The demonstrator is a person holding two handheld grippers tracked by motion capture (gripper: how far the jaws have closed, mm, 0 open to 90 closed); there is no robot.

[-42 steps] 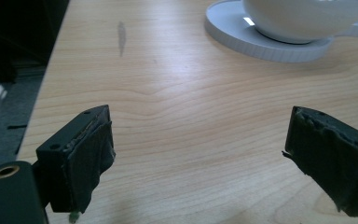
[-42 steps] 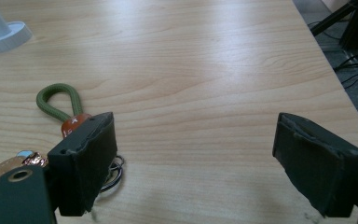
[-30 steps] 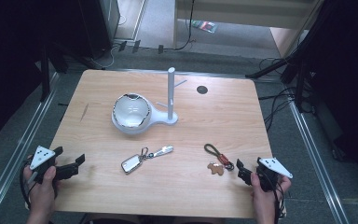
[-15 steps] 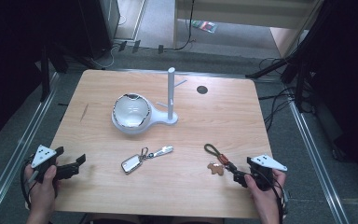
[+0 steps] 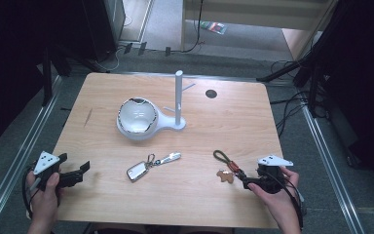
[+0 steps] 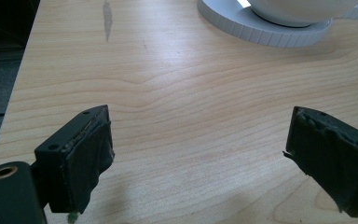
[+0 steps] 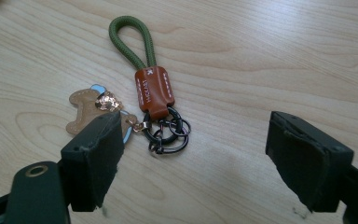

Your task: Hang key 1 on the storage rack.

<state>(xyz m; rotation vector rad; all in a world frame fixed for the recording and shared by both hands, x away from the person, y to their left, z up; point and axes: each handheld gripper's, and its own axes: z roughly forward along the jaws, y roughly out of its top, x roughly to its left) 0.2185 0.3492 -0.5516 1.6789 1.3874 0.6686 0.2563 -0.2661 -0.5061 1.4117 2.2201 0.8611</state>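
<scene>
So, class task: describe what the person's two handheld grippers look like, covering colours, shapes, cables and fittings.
Both the left gripper and the right gripper are black, each topped by a grey three-cornered plate. Each has two blocky black jaws with worn dark pads. A brass-coloured ring sits in the body near one jaw. A black cable trails from the right gripper. No sleeves show at the wrists.

Matt wood table [image 7: 279,51], green cord keychain [image 7: 142,70]

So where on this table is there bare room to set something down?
Bare wood lies along the left edge beside the white bowl stand, and across the far right corner past the dark hole. The near middle is crowded: car key, then the green keychain at the right tongs.
</scene>
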